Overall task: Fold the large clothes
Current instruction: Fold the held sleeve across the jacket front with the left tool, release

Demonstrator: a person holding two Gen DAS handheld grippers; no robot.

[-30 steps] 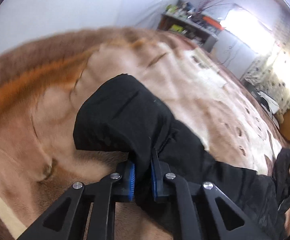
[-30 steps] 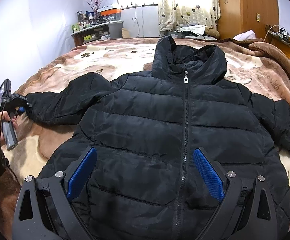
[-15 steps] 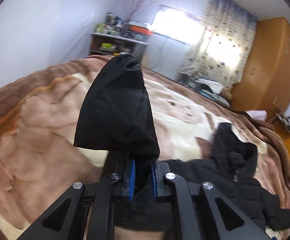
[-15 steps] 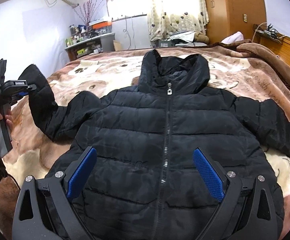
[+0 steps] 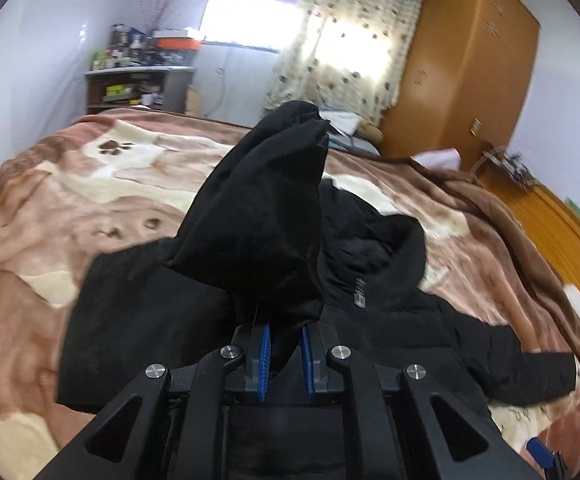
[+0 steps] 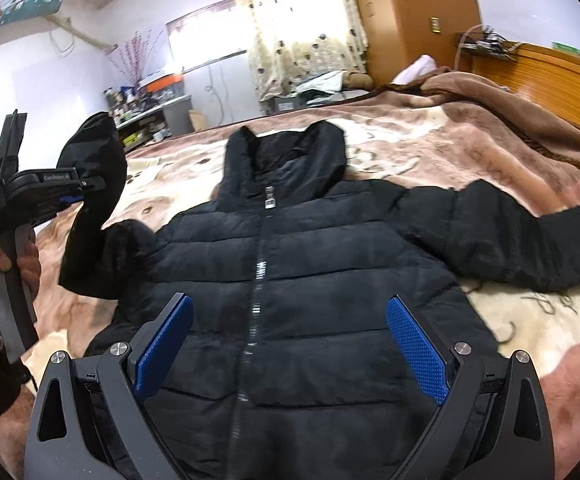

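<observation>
A black puffer jacket [image 6: 290, 280] lies front up on the bed, zipped, with its hood [image 6: 285, 160] pointing away. My left gripper [image 5: 283, 354] is shut on the end of one sleeve [image 5: 257, 220], which stands lifted above the jacket's shoulder. The same sleeve [image 6: 97, 168] shows at the left of the right wrist view, pinched in the left gripper [image 6: 83, 192], which a hand [image 6: 13, 256] holds. The other sleeve [image 6: 510, 236] lies spread out flat to the right. My right gripper [image 6: 290, 344] hovers open over the jacket's lower front, nothing between its fingers.
A brown and cream paw-print blanket [image 6: 470, 148] covers the bed. A wooden headboard [image 6: 550, 80] runs along the right side. A wooden wardrobe [image 5: 462, 64], a curtained window [image 5: 330, 52] and a cluttered shelf [image 5: 137, 76] stand beyond the bed.
My left gripper has lifted the sleeve off the blanket and carried it up and inward toward the jacket's body. The right gripper has drifted slightly and stays open.
</observation>
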